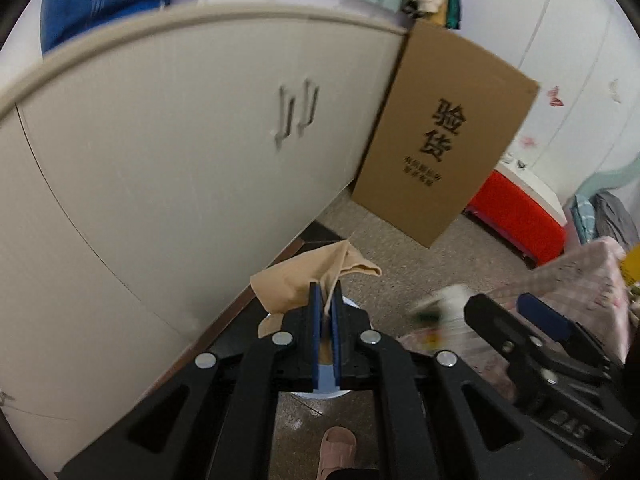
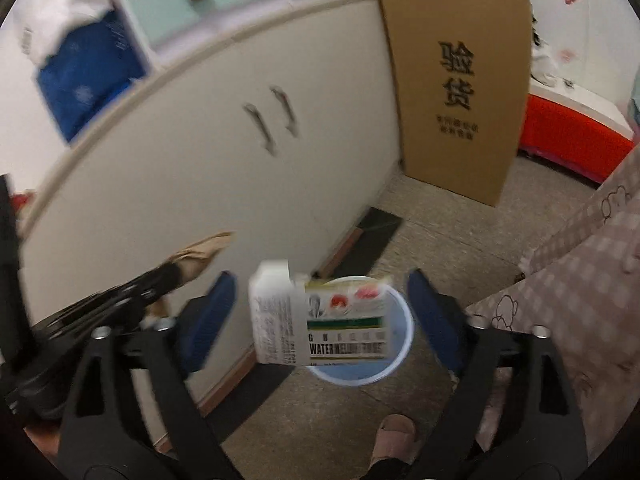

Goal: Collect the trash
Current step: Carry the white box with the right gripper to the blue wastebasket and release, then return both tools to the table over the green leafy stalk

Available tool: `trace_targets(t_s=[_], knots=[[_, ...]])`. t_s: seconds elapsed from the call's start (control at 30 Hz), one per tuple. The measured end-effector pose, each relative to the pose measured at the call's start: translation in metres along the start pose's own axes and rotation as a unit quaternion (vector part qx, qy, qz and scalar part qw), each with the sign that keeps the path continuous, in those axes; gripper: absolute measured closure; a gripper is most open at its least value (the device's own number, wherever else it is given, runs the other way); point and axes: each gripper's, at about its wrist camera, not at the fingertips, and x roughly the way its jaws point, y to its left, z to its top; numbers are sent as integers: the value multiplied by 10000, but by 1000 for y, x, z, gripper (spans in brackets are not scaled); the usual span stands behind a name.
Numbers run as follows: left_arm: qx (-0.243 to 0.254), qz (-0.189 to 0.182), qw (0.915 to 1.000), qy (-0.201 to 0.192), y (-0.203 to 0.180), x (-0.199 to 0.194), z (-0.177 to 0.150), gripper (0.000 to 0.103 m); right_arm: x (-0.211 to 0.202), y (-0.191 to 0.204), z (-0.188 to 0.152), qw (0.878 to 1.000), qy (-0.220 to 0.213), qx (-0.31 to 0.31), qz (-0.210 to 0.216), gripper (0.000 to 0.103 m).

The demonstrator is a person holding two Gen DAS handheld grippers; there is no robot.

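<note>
Right gripper (image 2: 320,312), jaws spread wide, frames a small white carton (image 2: 320,316) whose sides stand clear of both blue pads (image 2: 208,316); nothing presses on it, so it appears to be loose between the fingers. Directly beyond the carton, and partly hidden by it, sits the mouth of a pale blue bin (image 2: 400,344) on the floor. This is the governing relation: carton above opening, its long axis running roughly across the gap between the jaws, printed face toward the lens. The carton is thin glossy card, box-shaped, with a folded top flap and green and red print, blurred.

Left gripper (image 1: 326,300) is closed on a beige cloth (image 1: 288,280), pinched between its blue pads; the fabric is limp and creased and fans out above and to the left of the fingertips. The bin's rim (image 1: 362,312) shows only as a pale sliver behind that gripper, so the cloth hangs above or near the opening; which one cannot be told. By judgement the right hand is the nearer to finishing its drop, and the left has yet to let go.

Outward lie a speckled floor (image 2: 440,240), an off-white cabinet (image 2: 240,180) with two metal handles, a leaning cardboard sheet (image 2: 460,100), and a pink slipper (image 2: 396,440).
</note>
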Motion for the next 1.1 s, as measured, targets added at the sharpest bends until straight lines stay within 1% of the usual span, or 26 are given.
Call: trace_targets(t_s=[0.07,0.17,0.23,0.4,0.47,0.57,0.63,0.67,0.7,0.73,0.77,0.8,0.83,0.87,0.97,1.1], knots=[[-27,16,9999,140,4,16,-1,98,18,-4,-1,9999,65,104,-8,13],[-18,16,9996,282,3,32,-5,98,30,-13,-11,9997,93,205,-104,12],[23,-10,9992,397,-2,46,-7,98,35,-16,-19,9993,55,258,-251,12],[226,-62,9980,589,-19,67,-13,97,35,-44,-34,9953,-117,706,-647,11],[302,-62,9977,607,-25,72,-13,97,28,-53,-33,9924,-297,880,-809,10],[336,-85,9974,630,-32,80,-8,97,21,-60,-30,9891,-572,933,-984,10],[334,-76,9977,586,-35,79,-5,97,16,-63,-31,9876,-697,972,-1014,9],[333,-75,9978,576,-37,81,-3,93,14,-64,-31,9868,-744,990,-1040,9],[304,-76,9978,589,-38,83,0,87,13,-65,-31,9864,-773,1004,-1050,9],[244,-79,9978,610,-39,86,3,55,11,-65,-32,9861,-788,1017,-1049,9],[195,-71,9978,625,-39,89,6,20,10,-66,-32,9859,-800,1032,-1046,9],[108,-19,9983,570,-38,89,7,15,9,-66,-33,9857,-808,1038,-1049,9],[26,77,9988,485,-37,89,8,15,8,-65,-33,9857,-812,1039,-1050,9],[0,125,9987,489,-36,89,8,15,7,-67,-33,9857,-823,1047,-1033,9],[-79,138,9983,558,-32,87,4,15,4,-66,-36,9857,-834,1067,-1006,9],[-47,240,9984,510,-28,73,-3,15,-1,-67,-40,9863,-814,1088,-935,9]])
